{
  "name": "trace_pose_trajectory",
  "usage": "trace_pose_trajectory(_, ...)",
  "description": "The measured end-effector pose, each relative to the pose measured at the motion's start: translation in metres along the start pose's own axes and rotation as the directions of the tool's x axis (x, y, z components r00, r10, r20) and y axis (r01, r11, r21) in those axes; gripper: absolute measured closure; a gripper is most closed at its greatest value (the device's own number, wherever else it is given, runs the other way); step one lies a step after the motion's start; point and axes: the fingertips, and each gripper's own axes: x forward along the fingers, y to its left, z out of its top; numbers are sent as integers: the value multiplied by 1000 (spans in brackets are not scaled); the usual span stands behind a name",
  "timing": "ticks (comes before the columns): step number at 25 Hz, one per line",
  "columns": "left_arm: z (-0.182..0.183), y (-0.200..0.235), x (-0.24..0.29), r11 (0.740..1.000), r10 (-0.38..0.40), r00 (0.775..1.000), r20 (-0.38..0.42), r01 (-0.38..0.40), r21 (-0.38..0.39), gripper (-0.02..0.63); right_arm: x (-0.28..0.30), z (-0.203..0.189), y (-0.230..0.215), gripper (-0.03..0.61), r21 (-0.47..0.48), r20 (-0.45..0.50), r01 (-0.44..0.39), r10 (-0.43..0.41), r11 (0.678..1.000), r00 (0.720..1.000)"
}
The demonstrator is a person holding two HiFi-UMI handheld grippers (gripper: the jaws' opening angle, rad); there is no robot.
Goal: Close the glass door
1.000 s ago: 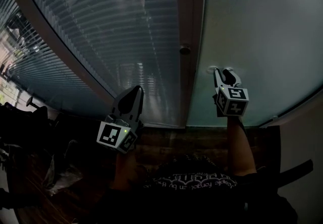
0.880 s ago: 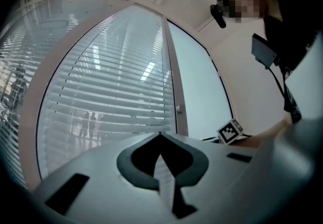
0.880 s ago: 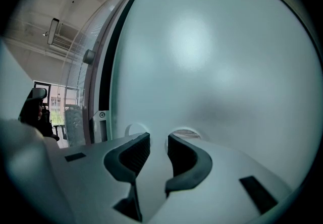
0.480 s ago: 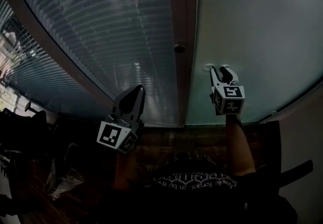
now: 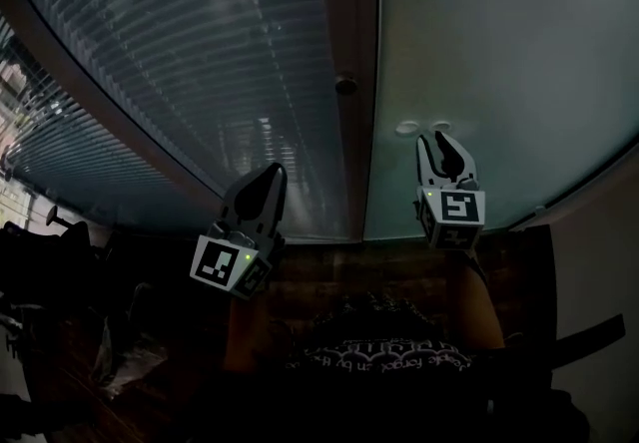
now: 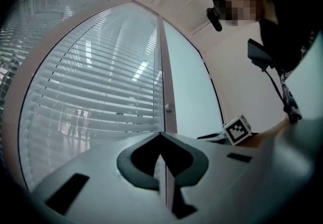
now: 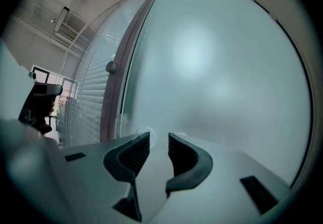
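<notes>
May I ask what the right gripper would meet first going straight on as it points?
Probably the frosted glass door, by its round fittings; nothing else stands before the right gripper, whose empty jaws have just opened wider. Depth is unclear.

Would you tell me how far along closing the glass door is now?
Done, apparently: the frosted glass door sits against the brown frame, no gap visible. In hand: the right gripper, jaws just opened and empty, is just short of the round handle fittings. The left gripper is shut and idle. Left: probably nothing but drawing back.
</notes>
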Motion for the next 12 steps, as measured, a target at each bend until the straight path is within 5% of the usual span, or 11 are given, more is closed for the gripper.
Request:
trace_pose_trajectory(4, -6, -13, 7, 999, -36, 999, -11, 36, -8, 612, -18, 8, 3, 484, 24, 41, -24, 23, 999, 999)
trace_pose_trajectory(7, -9, -25, 12, 998, -68, 998, -18, 67, -8, 612, -26, 2, 2, 573, -11, 37, -8, 8, 1000, 999)
trace_pose_trajectory(12, -8, -31, 16, 996, -85, 996, -16, 85, -10, 612, -31, 2, 4, 575, -41, 47, -9, 11, 999, 999)
